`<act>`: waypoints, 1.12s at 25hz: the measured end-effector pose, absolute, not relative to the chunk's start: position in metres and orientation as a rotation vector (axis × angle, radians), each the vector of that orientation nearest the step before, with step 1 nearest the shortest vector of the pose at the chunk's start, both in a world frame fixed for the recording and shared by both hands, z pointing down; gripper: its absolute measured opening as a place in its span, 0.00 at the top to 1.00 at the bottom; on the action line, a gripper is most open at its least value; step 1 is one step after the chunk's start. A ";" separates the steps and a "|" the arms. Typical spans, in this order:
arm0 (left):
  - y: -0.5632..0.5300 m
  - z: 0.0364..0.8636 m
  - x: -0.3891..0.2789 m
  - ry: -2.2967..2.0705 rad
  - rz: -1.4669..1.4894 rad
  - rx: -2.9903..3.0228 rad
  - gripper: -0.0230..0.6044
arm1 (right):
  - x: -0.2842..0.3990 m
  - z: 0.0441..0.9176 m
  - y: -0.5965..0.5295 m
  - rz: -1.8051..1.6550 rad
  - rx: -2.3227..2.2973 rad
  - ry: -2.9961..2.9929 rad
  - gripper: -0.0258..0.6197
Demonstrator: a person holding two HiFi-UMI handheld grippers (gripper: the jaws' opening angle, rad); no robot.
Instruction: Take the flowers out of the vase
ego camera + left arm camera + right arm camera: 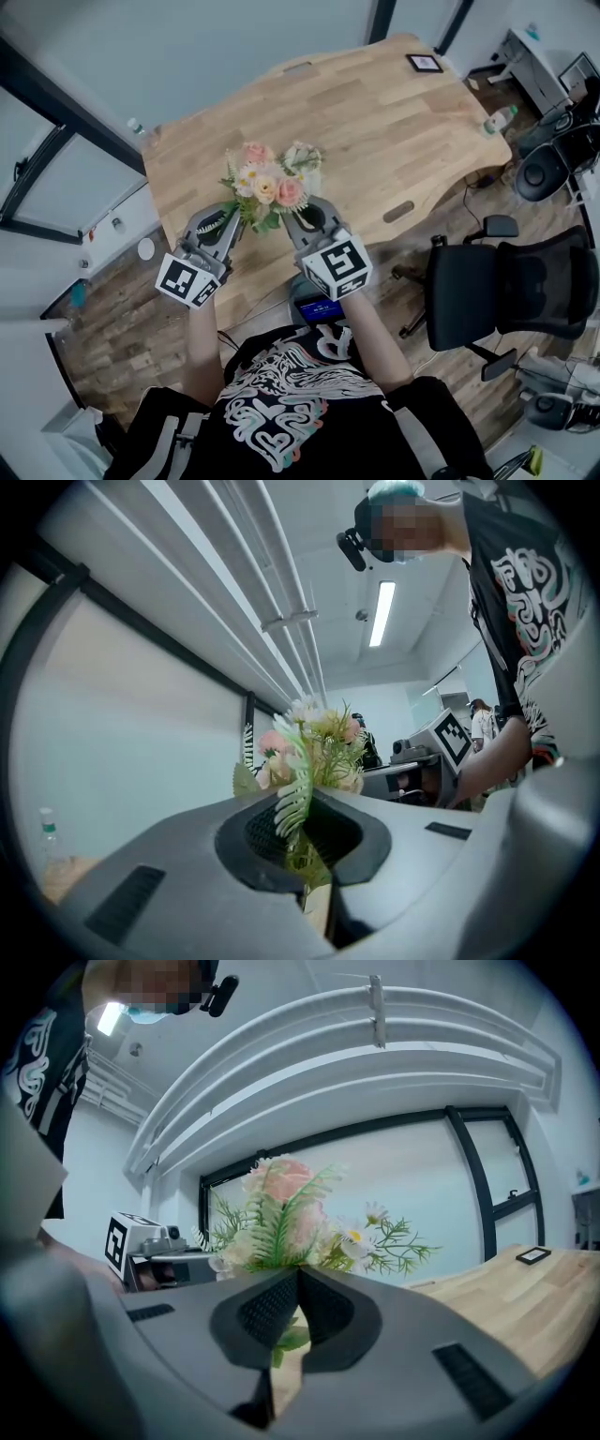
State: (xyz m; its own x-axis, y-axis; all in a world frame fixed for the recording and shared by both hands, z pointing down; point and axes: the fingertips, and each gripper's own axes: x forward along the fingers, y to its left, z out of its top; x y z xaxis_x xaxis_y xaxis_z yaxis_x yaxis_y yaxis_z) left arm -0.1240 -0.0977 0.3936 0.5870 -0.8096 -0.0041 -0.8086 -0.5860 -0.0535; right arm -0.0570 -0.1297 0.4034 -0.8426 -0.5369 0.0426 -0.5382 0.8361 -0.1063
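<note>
Flowers (270, 183) front and centre: a mixed bunch of pink, cream and white blooms with green sprigs, sitting at 11 o'clock from the middle of the head view, over the near part of the wooden tabletop (394, 122). Both tools are on it! The left gripper (230, 221) comes in at the bunch's 7 o'clock and the right gripper (298, 217) at its 5 o'clock, both pointing level.

In the left gripper view, the fingers (169, 874) are closed tight on the stems, with a pale fern frond (292, 803) poking up through the gap. In the right gripper view it's the same story: closed fingers with a green leaf (289, 1339) pinched between them and the blooms fanning out just beyond.

A black office chair (511, 286) stands off at 3 o'clock, and a bottle (500, 118) stands at the tabletop's far right edge.
</note>
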 end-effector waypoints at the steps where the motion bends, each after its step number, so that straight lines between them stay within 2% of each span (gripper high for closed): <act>1: -0.096 0.397 -0.127 1.417 -0.030 -2.760 0.93 | -0.060 0.405 -0.128 0.179 0.869 -2.998 0.95; 28: -0.107 0.515 -0.157 1.677 0.008 -2.916 0.93 | -0.107 0.490 -0.145 0.248 0.728 -2.842 0.95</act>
